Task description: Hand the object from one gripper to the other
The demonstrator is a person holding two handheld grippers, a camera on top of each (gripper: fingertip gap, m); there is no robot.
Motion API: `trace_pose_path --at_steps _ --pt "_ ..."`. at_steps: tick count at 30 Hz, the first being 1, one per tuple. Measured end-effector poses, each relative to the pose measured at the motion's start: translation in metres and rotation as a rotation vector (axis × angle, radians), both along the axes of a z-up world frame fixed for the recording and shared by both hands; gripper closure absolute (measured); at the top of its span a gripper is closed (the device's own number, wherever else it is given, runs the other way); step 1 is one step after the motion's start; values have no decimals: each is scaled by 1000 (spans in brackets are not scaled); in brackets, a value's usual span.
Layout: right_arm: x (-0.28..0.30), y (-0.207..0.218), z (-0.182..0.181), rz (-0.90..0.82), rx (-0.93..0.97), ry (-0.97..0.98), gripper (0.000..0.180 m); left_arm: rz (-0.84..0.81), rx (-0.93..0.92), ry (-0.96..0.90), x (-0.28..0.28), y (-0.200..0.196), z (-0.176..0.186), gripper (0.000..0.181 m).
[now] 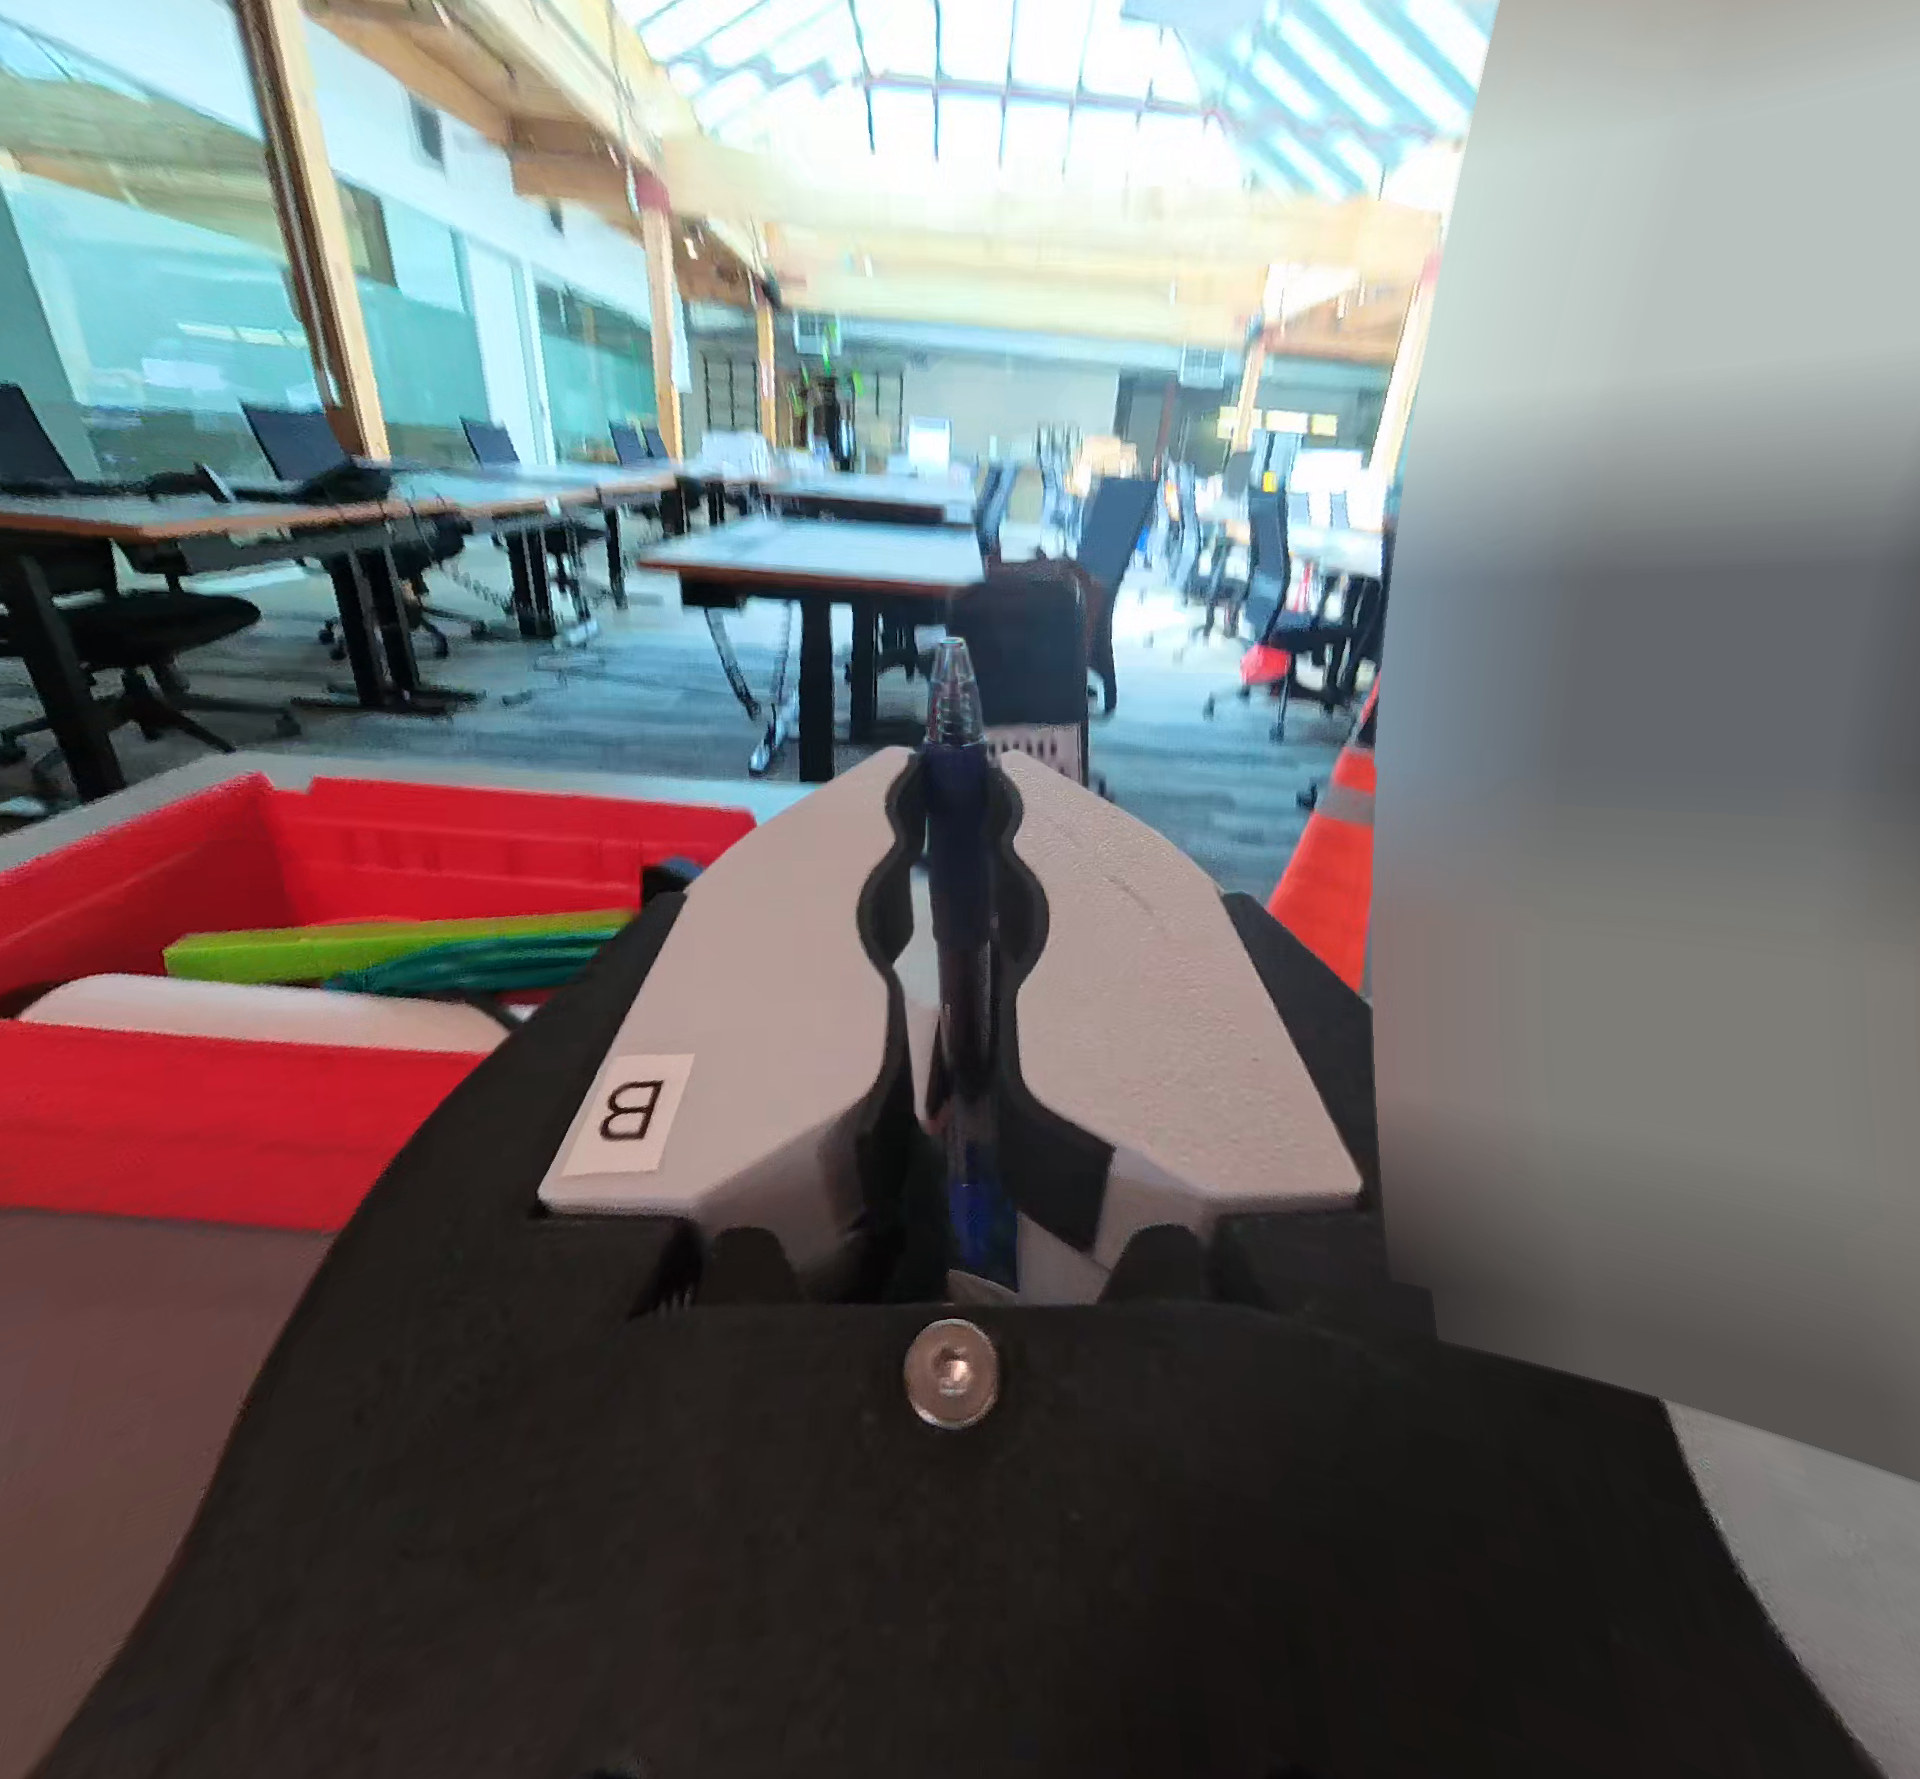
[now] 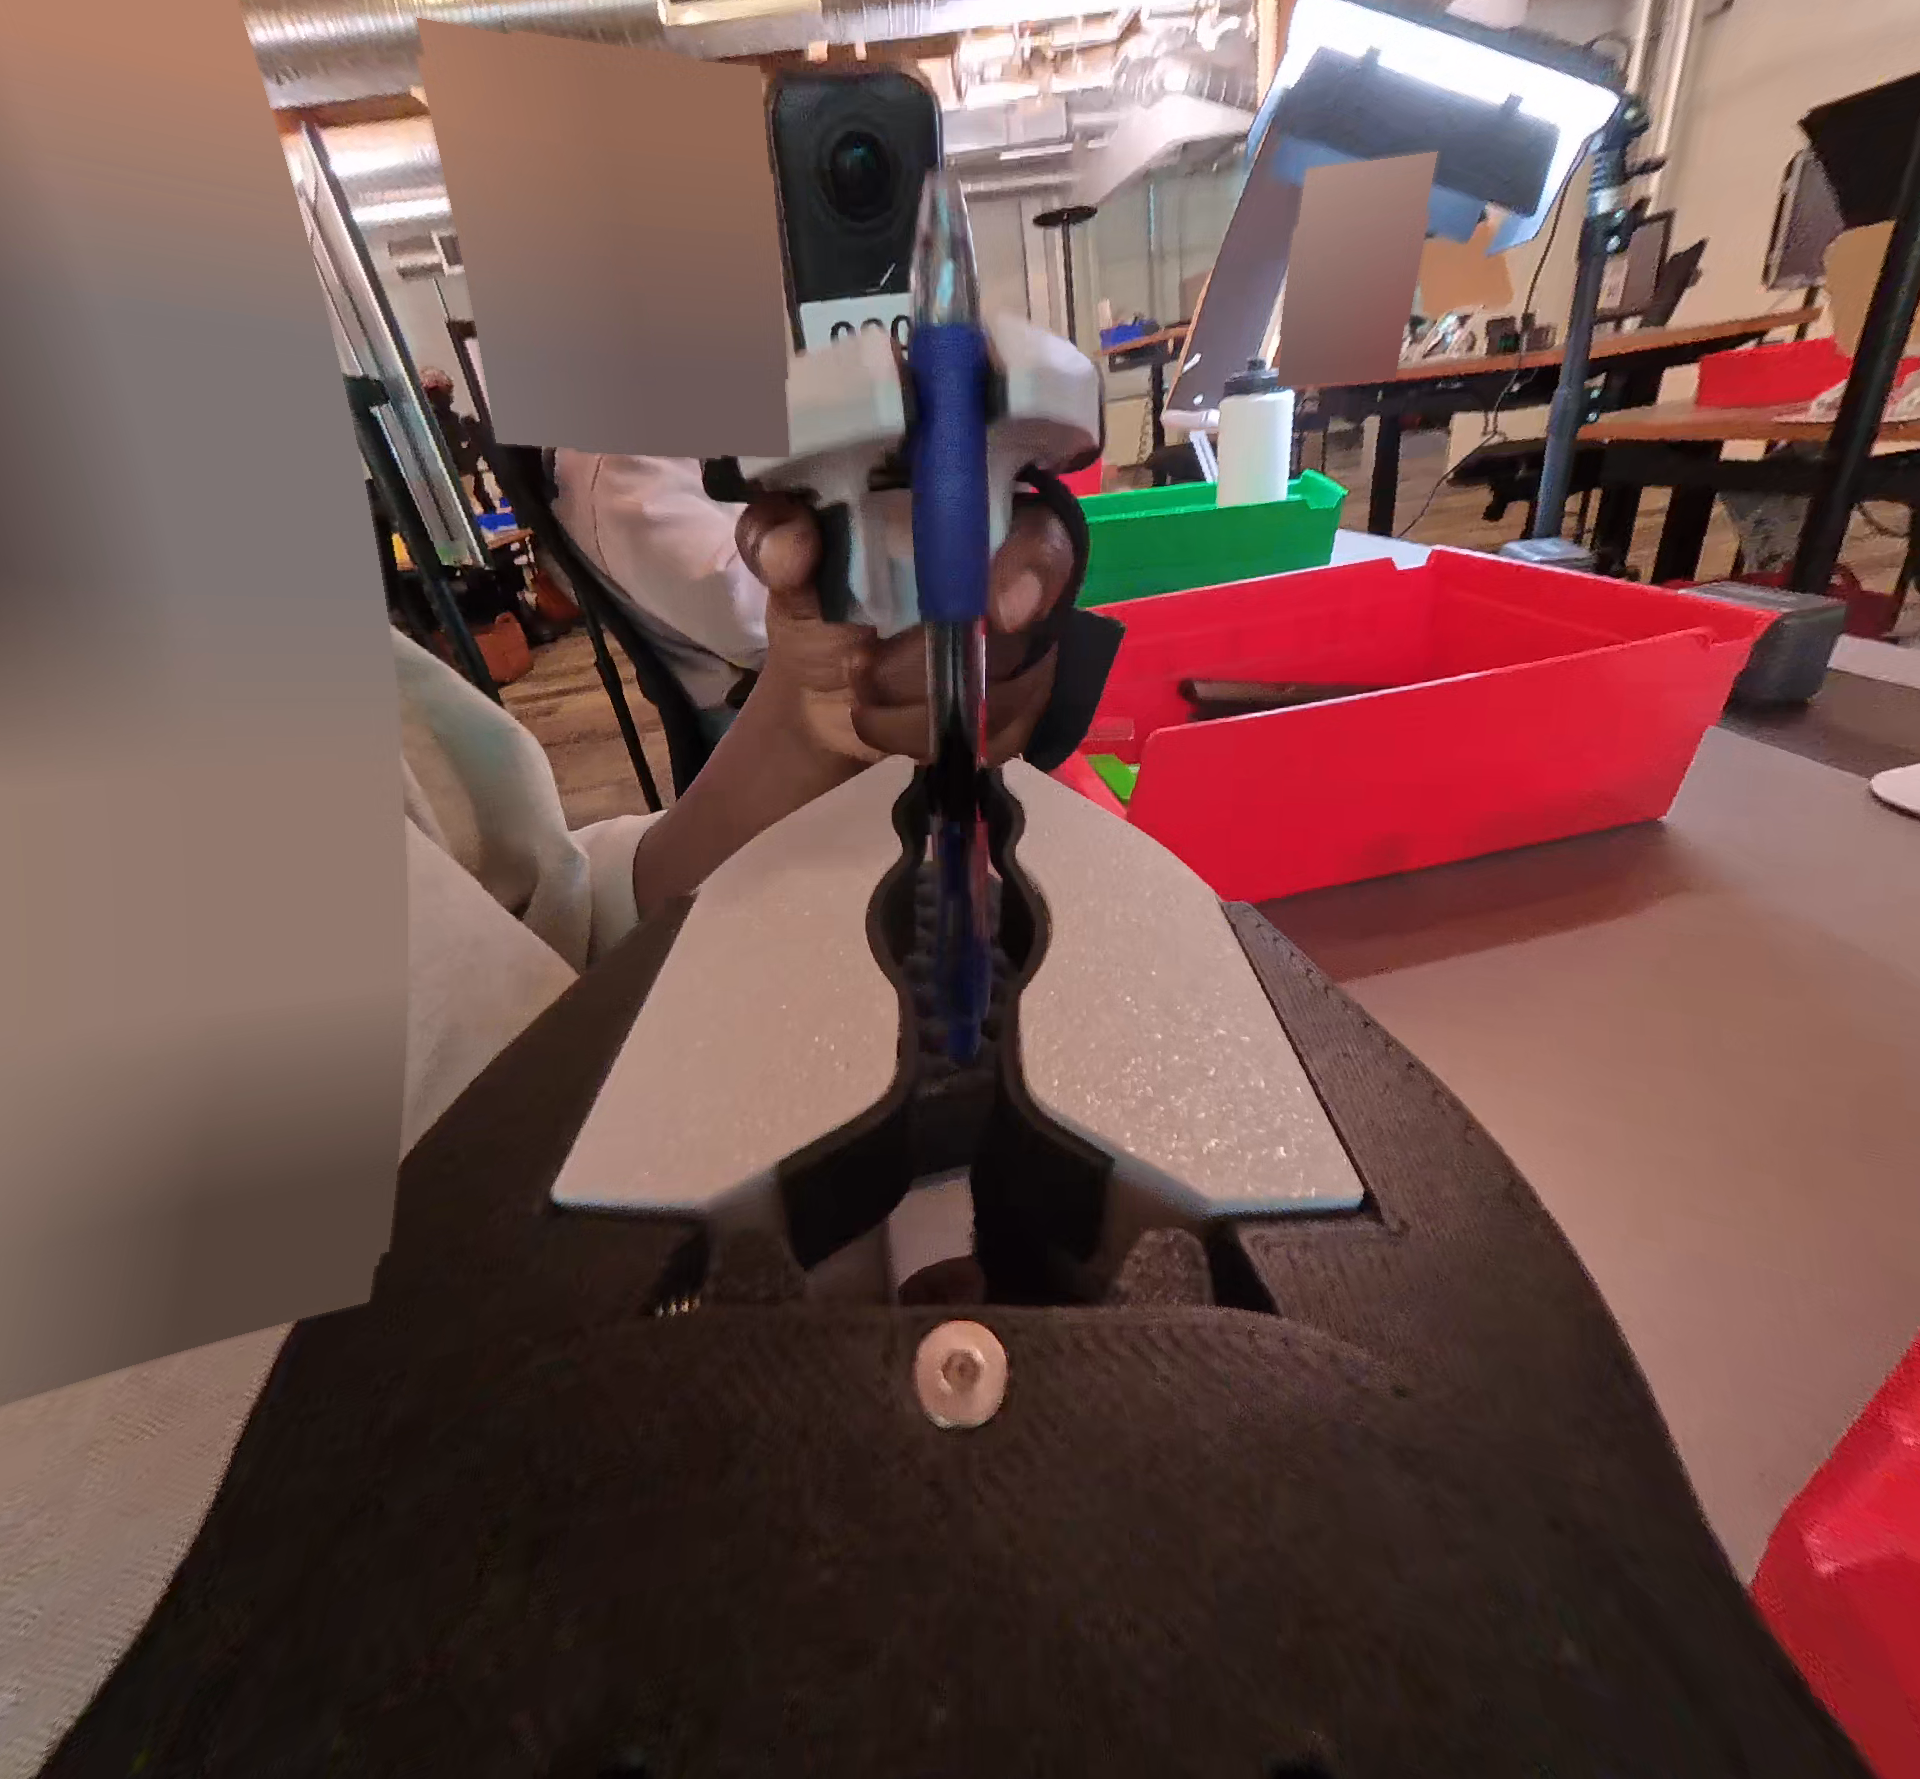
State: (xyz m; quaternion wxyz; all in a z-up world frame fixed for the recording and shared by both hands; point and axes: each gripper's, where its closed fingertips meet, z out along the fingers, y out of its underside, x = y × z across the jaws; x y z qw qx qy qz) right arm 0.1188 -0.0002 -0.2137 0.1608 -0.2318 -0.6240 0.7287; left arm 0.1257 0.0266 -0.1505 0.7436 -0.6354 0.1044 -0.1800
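Observation:
A blue pen with a clear tip lies lengthwise between the grey fingers of my left gripper, which is shut on it, tip pointing forward. In the right wrist view the pen stands upright. My left gripper, held in a person's hand, grips the pen's blue grip section. My right gripper is closed around the pen's lower end, just below that hand. Both grippers hold the pen above the table.
A red bin with green items sits left of the left gripper. In the right wrist view a red bin, a green bin and a white bottle stand on the brown table. Some 7 cm of space lies between my two pairs of fingers.

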Motion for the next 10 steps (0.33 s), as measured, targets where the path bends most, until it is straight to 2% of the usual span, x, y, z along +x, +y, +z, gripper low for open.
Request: trace_pose_path --at_steps 1,2,3,6,10 --pt "-1 0 -3 4 5 -5 162 12 43 -42 -6 -4 9 170" --pt "-2 0 -9 10 18 -20 153 16 78 -78 -11 -8 17 170" --pt "-3 -2 -13 15 28 -28 153 23 111 -106 -16 -12 24 170" --pt "-5 -3 -11 14 0 11 170 46 171 -149 -26 -23 33 170" --pt "-1 9 1 22 -63 24 171 77 197 -167 -35 -39 30 169"
